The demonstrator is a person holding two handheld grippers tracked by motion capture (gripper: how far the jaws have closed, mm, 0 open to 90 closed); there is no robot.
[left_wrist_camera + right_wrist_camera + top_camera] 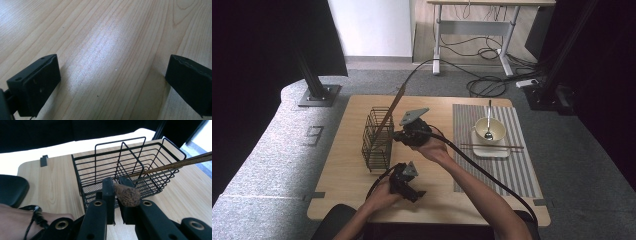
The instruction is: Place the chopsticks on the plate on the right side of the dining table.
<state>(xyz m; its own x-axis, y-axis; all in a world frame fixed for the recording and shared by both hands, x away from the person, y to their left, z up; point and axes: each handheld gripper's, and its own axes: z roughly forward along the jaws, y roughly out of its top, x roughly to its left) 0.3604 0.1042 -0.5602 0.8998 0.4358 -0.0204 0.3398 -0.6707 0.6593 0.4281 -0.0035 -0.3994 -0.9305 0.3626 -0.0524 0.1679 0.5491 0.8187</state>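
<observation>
A black wire basket stands at the left of the wooden table. My right gripper is just to its right, shut on the thick end of a long brown wooden stick. The stick slants up and away over the basket's far right corner. My left gripper hovers low over bare tabletop near the front edge, jaws wide open with nothing between them.
To the right, a striped placemat carries a white square plate, a cream bowl with a spoon in it, and a pair of chopsticks laid across the plate. Cables trail from both grippers.
</observation>
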